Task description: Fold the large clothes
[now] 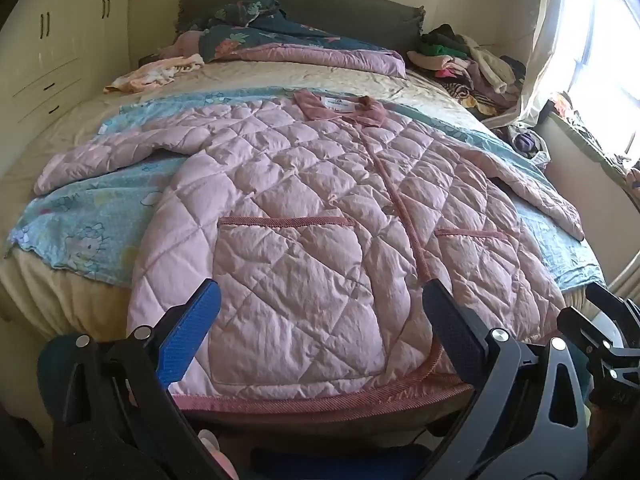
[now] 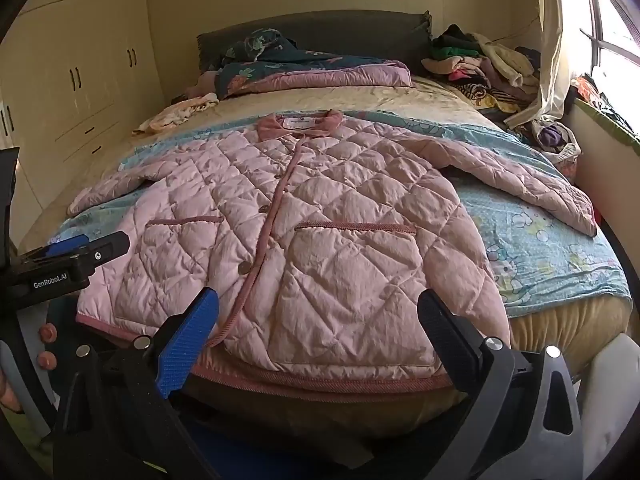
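Note:
A large pink quilted jacket (image 1: 320,200) (image 2: 304,216) lies flat and face up on the bed, buttoned, collar toward the headboard, both sleeves spread out to the sides, hem at the near edge. My left gripper (image 1: 320,292) hovers open above the hem, over the left pocket, with nothing between its fingers. My right gripper (image 2: 320,300) also stands open, above the right pocket near the hem. In the right wrist view the left gripper (image 2: 86,246) shows at the left edge. Neither gripper touches the jacket.
Under the jacket lies a light blue cartoon-print sheet (image 1: 80,216) (image 2: 540,240). Folded bedding (image 1: 280,40) and a pile of clothes (image 1: 472,64) sit near the headboard. Wardrobes (image 1: 60,40) stand at the left, a curtained window (image 1: 592,40) at the right.

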The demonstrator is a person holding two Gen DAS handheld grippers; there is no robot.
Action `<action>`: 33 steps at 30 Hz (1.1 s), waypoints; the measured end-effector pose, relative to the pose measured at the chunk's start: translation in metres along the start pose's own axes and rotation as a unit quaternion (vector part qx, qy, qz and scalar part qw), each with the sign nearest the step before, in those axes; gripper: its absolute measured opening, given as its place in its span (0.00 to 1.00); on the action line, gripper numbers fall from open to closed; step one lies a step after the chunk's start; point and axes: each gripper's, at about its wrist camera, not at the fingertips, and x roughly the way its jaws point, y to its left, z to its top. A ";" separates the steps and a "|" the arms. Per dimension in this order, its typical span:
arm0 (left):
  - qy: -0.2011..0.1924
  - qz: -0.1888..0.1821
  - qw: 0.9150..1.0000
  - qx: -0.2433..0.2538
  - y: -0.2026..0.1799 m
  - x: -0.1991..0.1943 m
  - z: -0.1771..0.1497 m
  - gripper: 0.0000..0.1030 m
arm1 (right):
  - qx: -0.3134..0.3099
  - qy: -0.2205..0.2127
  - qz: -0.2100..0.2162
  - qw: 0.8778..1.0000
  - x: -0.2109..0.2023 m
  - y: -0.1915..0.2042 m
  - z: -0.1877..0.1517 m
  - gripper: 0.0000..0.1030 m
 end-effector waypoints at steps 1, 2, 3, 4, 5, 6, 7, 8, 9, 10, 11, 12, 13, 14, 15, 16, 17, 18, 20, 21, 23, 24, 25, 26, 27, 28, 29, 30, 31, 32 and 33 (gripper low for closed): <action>-0.002 0.000 1.000 0.000 0.000 0.000 0.000 0.92 | -0.002 -0.001 0.000 1.000 0.000 0.002 -0.002 0.96; -0.002 -0.001 1.000 0.000 0.000 0.000 0.000 0.92 | -0.001 -0.001 0.001 1.000 0.000 0.001 -0.002 0.96; -0.003 0.000 1.000 0.000 0.000 0.000 0.000 0.92 | -0.001 -0.001 0.001 1.000 0.000 0.001 -0.001 0.96; -0.004 -0.001 1.000 0.000 -0.002 0.000 0.001 0.92 | 0.000 -0.001 0.001 1.000 -0.001 0.002 0.000 0.96; -0.004 -0.001 1.000 0.000 -0.003 0.001 0.000 0.92 | -0.002 -0.002 0.001 1.000 0.000 0.002 -0.002 0.96; -0.004 -0.001 1.000 0.001 -0.005 0.002 0.000 0.92 | -0.002 -0.004 0.001 1.000 -0.001 0.003 -0.001 0.96; -0.004 -0.001 1.000 0.001 -0.006 0.001 0.000 0.92 | -0.002 -0.005 0.001 1.000 -0.002 0.002 -0.003 0.96; -0.004 -0.001 1.000 0.001 -0.007 -0.001 0.001 0.92 | -0.002 -0.006 0.001 1.000 -0.003 0.001 -0.003 0.96; -0.003 -0.002 1.000 0.001 -0.007 0.001 0.003 0.92 | -0.002 -0.008 0.001 1.000 -0.003 0.001 -0.003 0.96; -0.003 -0.002 1.000 0.001 -0.007 0.001 0.003 0.92 | -0.001 -0.009 0.000 1.000 -0.004 0.001 -0.002 0.96; -0.004 -0.002 1.000 0.001 -0.008 0.001 0.003 0.92 | -0.001 -0.009 0.001 1.000 -0.003 0.000 -0.002 0.96; -0.004 -0.001 1.000 0.001 -0.007 0.001 0.003 0.92 | 0.000 -0.008 0.000 1.000 -0.003 0.000 -0.002 0.96; -0.004 -0.001 1.000 0.001 -0.007 0.001 0.003 0.92 | -0.002 -0.008 0.000 1.000 -0.003 0.001 -0.002 0.96; -0.005 -0.002 1.000 0.001 -0.007 0.001 0.003 0.92 | -0.002 -0.008 0.000 1.000 -0.004 0.001 -0.001 0.96; -0.005 -0.001 1.000 0.001 -0.007 0.001 0.003 0.92 | -0.002 -0.008 0.001 1.000 -0.003 0.001 -0.002 0.96; -0.005 -0.002 1.000 0.002 -0.007 0.001 0.002 0.92 | -0.003 -0.007 0.000 1.000 -0.004 0.001 -0.001 0.96; -0.005 -0.002 1.000 0.001 -0.006 0.001 0.002 0.92 | -0.002 -0.007 0.000 1.000 -0.003 0.001 -0.002 0.96; -0.005 -0.002 1.000 0.001 -0.006 0.001 0.002 0.92 | -0.003 -0.007 -0.001 1.000 -0.003 0.001 -0.002 0.96; -0.006 -0.003 1.000 0.002 -0.006 0.001 0.002 0.92 | -0.002 -0.007 -0.001 1.000 -0.002 0.000 -0.003 0.96; -0.006 -0.003 1.000 0.002 -0.006 0.001 0.002 0.92 | -0.002 -0.007 -0.001 1.000 -0.002 0.000 -0.002 0.96; -0.006 -0.002 1.000 0.002 -0.007 0.002 0.002 0.92 | -0.003 -0.008 -0.002 1.000 -0.002 0.001 -0.003 0.96; -0.006 -0.003 1.000 0.002 -0.006 0.001 0.001 0.92 | -0.002 -0.008 -0.002 1.000 -0.001 0.000 -0.003 0.96; -0.007 -0.004 1.000 0.002 -0.006 0.001 0.001 0.92 | -0.002 -0.008 -0.002 1.000 -0.002 0.001 -0.003 0.96; -0.007 -0.003 1.000 0.002 -0.006 0.001 0.001 0.92 | -0.003 -0.007 -0.002 1.000 -0.001 0.001 -0.003 0.96; -0.007 -0.003 1.000 0.003 -0.005 -0.001 0.002 0.92 | -0.003 -0.007 -0.003 1.000 -0.001 0.000 -0.003 0.96; -0.007 -0.003 1.000 0.002 -0.005 -0.001 0.002 0.92 | -0.002 -0.006 -0.003 1.000 -0.001 0.000 -0.003 0.96; -0.007 -0.003 1.000 0.002 -0.005 -0.001 0.002 0.92 | -0.003 -0.006 -0.002 1.000 -0.001 0.000 -0.003 0.96; -0.007 -0.003 1.000 0.002 -0.005 -0.001 0.002 0.92 | -0.003 -0.007 -0.003 1.000 -0.001 0.001 -0.003 0.96; -0.007 -0.003 1.000 0.002 -0.005 -0.001 0.002 0.92 | -0.003 -0.007 -0.003 1.000 -0.001 0.001 -0.003 0.96; -0.007 -0.003 1.000 0.002 -0.005 -0.001 0.002 0.92 | -0.003 -0.007 -0.003 1.000 -0.001 0.000 -0.003 0.96; -0.008 -0.003 1.000 0.002 -0.005 -0.001 0.002 0.92 | -0.002 -0.007 -0.003 1.000 -0.001 0.000 -0.003 0.96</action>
